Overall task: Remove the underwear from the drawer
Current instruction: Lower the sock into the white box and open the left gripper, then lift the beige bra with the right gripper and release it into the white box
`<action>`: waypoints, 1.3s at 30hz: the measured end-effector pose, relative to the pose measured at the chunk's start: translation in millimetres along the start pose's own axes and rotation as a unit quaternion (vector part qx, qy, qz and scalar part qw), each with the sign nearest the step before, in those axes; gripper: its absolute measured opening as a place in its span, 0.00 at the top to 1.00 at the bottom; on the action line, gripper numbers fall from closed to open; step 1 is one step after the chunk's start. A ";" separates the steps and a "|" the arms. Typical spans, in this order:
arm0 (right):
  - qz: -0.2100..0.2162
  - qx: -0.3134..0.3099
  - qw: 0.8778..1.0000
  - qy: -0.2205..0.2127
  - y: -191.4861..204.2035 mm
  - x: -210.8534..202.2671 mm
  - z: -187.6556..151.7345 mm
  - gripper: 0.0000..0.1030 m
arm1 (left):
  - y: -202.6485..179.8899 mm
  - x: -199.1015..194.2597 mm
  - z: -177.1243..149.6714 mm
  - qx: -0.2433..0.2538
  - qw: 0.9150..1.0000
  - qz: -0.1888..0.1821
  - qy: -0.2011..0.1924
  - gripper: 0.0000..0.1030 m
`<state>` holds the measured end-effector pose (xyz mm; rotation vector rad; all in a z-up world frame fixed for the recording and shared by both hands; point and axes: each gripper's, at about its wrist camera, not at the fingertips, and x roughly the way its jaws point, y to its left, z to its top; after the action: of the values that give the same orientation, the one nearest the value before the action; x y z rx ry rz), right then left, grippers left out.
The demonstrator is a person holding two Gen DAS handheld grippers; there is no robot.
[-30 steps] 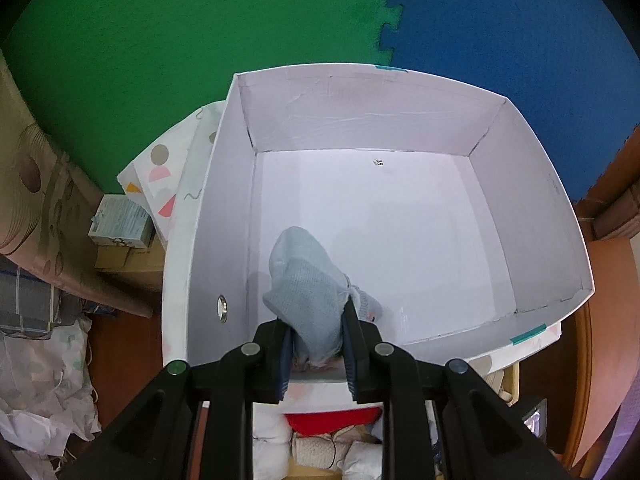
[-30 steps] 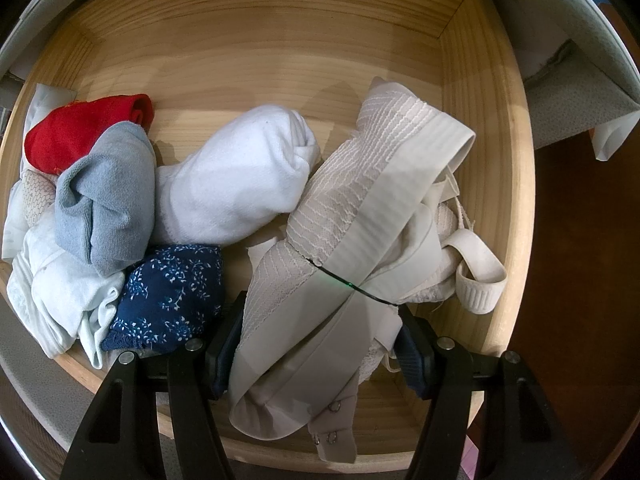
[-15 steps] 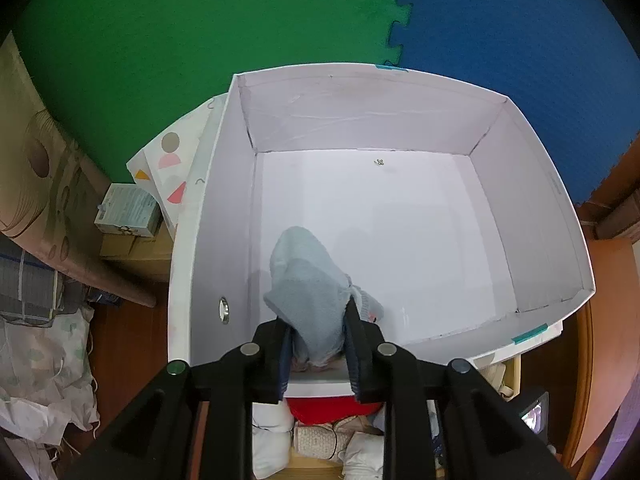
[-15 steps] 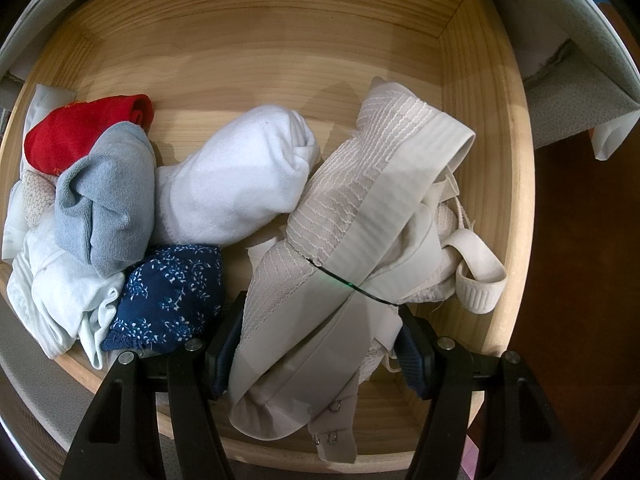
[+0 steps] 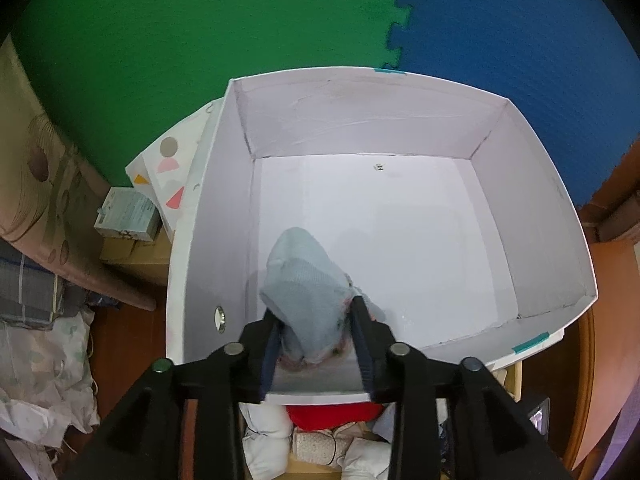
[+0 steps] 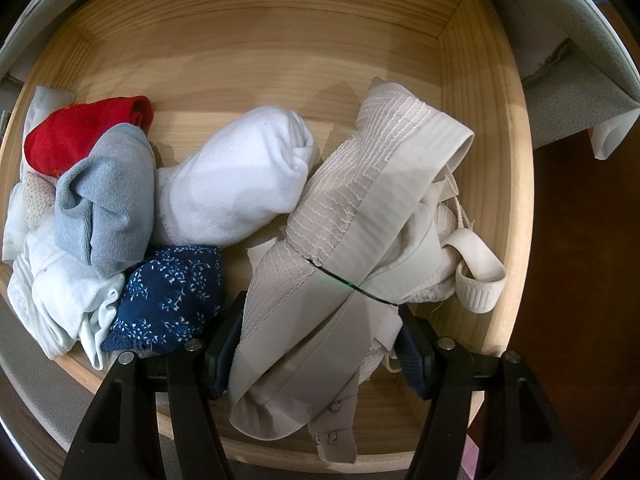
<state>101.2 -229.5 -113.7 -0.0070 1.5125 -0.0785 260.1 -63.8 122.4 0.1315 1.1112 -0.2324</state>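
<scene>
Underwear: your left claw (image 5: 316, 340) clamps pale-blue rolled piece (image 5: 306, 284) above white box (image 5: 552, 264); release it next. Right claw (image 6: 320, 344) straddles beige bra (image 6: 360, 240) in wooden drawer (image 6: 516, 200), unclosed; squeeze, then lift.

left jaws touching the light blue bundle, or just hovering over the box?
Touching. The left wrist view shows the left gripper with both jaws pressed against the sides of the light blue bundle, pinching it above the white box.
</scene>
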 end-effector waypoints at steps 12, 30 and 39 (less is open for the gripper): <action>0.002 0.004 1.000 -0.003 0.8 -0.1 0.9 0.40 | -7.4 -14.6 -0.7 0.027 0.999 0.018 -0.014 0.60; 0.023 0.022 0.997 -0.068 -19.0 -37.9 -9.9 0.41 | 32.6 -69.8 -63.2 0.024 0.998 0.037 -0.054 0.60; 0.063 0.041 0.992 -0.100 -46.9 -99.8 -15.6 0.42 | 59.9 -56.6 -116.8 -0.013 0.996 0.057 -0.063 0.60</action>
<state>77.8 -270.0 -12.7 0.1423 1.3059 -0.0369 149.5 26.6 121.3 0.1559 0.9782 -0.1219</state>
